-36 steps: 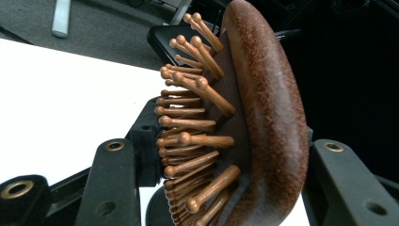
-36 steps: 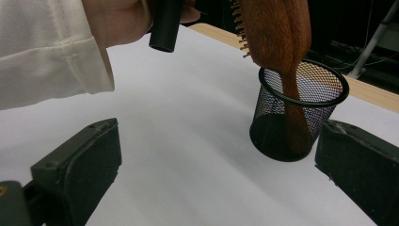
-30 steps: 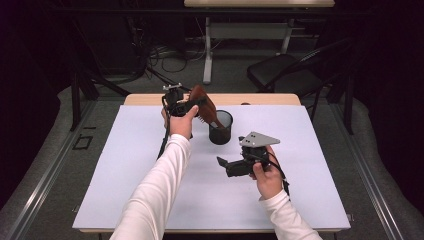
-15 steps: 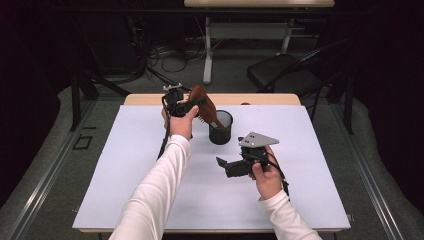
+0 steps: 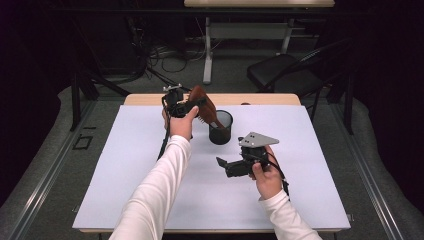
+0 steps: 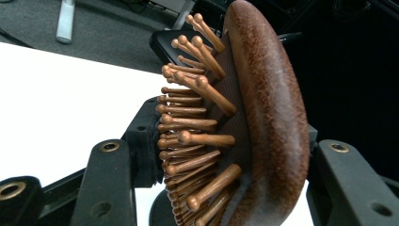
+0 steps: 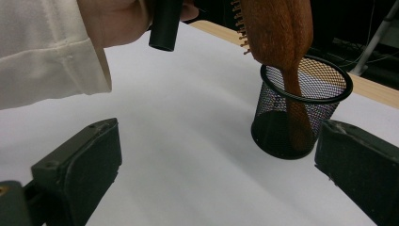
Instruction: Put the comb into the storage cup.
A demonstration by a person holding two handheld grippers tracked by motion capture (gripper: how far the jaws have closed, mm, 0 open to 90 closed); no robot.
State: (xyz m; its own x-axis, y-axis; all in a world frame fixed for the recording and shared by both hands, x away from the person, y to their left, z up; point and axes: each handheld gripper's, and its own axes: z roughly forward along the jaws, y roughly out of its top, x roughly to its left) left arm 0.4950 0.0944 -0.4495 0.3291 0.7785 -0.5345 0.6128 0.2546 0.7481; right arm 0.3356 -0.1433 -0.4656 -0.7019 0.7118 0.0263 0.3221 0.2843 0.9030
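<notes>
Brown wooden brush stands in mesh cup

One reddish-brown wooden paddle hairbrush (image 5: 206, 107) with round-tipped pegs has its handle inside one black wire-mesh cup (image 5: 220, 127) on the white surface (image 5: 125, 165). Left tongs (image 5: 196, 104), just easing apart, flank its head; right tongs (image 5: 222, 165) gape empty.

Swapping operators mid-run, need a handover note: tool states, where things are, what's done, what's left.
Left tool: jaws around the head of the brown wooden paddle hairbrush with peg bristles; they have just been easing open, the brush between them.
Right tool: open, empty, hovering over the white table in front of the cup.
Black wire-mesh pen cup: upright near the table's far edge.
Done: hairbrush handle is down inside the cup, head leaning out over the rim.
Left: probably finish the release and draw the left tool clear.
</notes>
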